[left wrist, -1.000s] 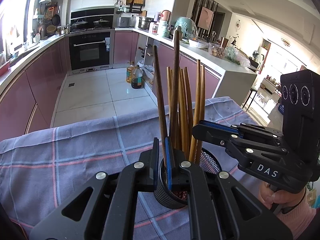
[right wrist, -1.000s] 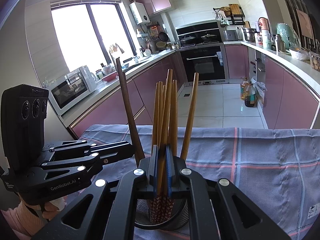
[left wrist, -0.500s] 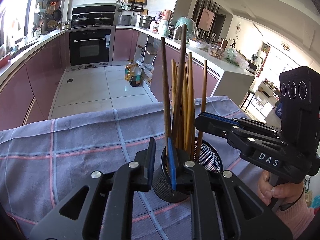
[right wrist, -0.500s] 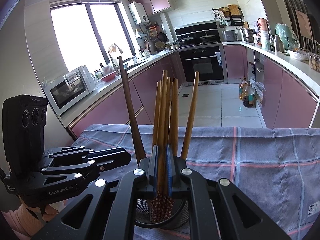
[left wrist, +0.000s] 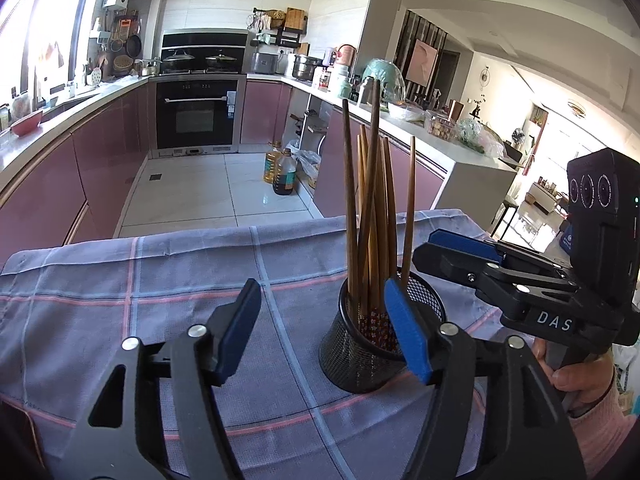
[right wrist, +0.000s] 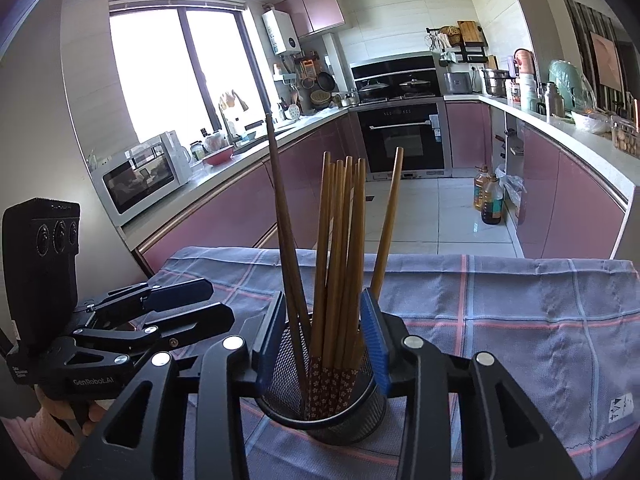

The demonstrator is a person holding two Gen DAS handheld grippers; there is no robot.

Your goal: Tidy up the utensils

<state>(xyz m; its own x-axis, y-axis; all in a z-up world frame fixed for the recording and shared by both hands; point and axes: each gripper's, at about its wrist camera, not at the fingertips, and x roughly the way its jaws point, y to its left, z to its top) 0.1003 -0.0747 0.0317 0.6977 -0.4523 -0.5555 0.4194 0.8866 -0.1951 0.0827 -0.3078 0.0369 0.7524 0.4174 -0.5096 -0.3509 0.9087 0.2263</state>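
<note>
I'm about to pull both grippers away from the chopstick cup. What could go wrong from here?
1. The right gripper is opening with the chopsticks between its pads; pulling back could snag one and tip the mesh cup.
2. The left gripper is opening too, and its right pad sits by the cup's rim; a sideways move may knock the cup.
3. The cup stands on a loose cloth, so it may slide.

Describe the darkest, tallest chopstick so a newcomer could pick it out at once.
On the checked blue-grey tablecloth stands a black mesh cup full of chopsticks. The dark chopstick leans left of the pale bundle, browner and reaching higher than the rest.
</note>
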